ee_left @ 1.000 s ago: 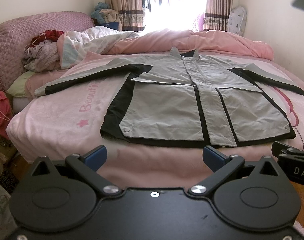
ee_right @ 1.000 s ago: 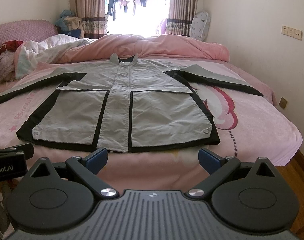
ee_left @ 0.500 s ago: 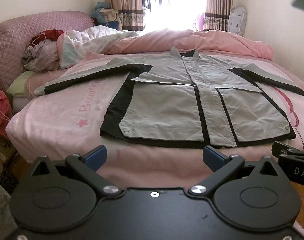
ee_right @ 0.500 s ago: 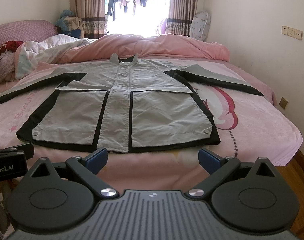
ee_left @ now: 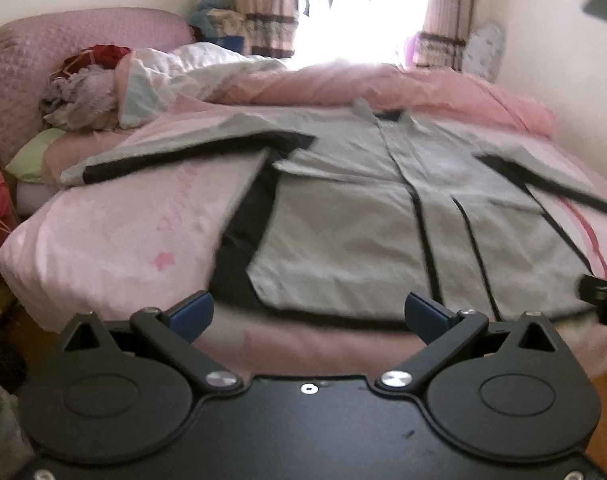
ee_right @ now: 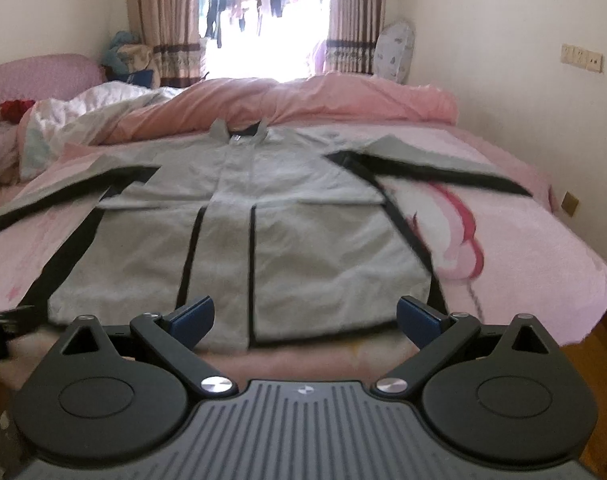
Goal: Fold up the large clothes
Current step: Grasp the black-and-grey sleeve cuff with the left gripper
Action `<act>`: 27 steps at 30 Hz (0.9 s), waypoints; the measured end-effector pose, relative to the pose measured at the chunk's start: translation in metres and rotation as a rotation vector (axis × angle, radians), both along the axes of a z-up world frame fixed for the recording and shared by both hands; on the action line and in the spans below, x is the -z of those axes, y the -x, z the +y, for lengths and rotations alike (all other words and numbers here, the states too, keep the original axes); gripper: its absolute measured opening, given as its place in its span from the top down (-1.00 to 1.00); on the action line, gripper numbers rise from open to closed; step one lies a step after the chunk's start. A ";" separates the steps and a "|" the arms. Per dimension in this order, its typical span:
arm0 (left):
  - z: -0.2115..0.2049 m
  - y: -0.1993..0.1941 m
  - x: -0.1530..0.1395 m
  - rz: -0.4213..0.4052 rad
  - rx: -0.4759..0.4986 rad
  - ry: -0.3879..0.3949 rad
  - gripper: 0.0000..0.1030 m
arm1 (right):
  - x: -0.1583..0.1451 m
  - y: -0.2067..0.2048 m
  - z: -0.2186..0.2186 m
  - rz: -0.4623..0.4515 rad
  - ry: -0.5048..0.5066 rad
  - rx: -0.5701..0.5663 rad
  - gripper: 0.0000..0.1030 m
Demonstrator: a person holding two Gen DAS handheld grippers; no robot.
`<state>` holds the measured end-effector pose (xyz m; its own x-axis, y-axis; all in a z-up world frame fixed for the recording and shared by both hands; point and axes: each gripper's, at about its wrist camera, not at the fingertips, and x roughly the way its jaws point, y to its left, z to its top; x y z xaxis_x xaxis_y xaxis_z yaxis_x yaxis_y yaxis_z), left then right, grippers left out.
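You have brought both grippers closer to the bed since half a second ago: the jacket fills more of each view now, and both views are smeared with motion.

The bed (ee_right: 551,264) spreads ahead of both pairs of fingers under a pink sheet, with a rumpled pink duvet (ee_right: 323,100) bunched along its far side, beyond the jacket's collar. The jacket (ee_left: 355,240) lies flat on the sheet, front up, grey with black panels, both sleeves stretched out to the sides and its collar pointing away from you. Its hem runs along the near edge of the bed.

Your left gripper (ee_left: 309,314) has its fingers spread wide with nothing between them. The hem sits just beyond the fingertips; the black side panel at the jacket's left hem corner lies just past the left blue pad (ee_left: 193,312). No part of the cloth is pinched.

Your right gripper (ee_right: 305,314) is likewise spread wide and holds nothing. The hem lies just ahead of its fingertips, and the right hem corner sits just beyond the right blue pad (ee_right: 419,316); I cannot tell whether either pad touches the cloth.

Each gripper shows at the edge of the other's view, level with the hem.
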<state>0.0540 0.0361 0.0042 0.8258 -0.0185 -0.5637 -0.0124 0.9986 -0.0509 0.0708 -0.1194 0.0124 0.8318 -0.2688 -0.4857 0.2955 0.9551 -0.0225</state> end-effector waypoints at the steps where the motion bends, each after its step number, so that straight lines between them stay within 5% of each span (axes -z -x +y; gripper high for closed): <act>1: 0.009 -0.010 -0.003 -0.017 -0.010 0.015 -1.00 | -0.005 -0.011 -0.005 -0.013 0.008 0.007 -1.00; 5: 0.052 -0.058 -0.015 -0.069 -0.079 0.096 -1.00 | -0.022 -0.056 -0.019 -0.032 0.011 -0.008 -1.00; 10: 0.121 -0.136 -0.017 -0.077 -0.299 0.179 -1.00 | -0.034 -0.112 -0.034 -0.132 0.009 -0.050 -1.00; 17: 0.213 -0.217 0.003 -0.066 -0.533 0.307 -0.99 | -0.038 -0.196 -0.042 -0.072 0.030 -0.027 -1.00; 27: 0.325 -0.297 0.042 -0.047 -0.734 0.535 -0.93 | -0.008 -0.292 -0.050 0.062 0.034 0.031 -1.00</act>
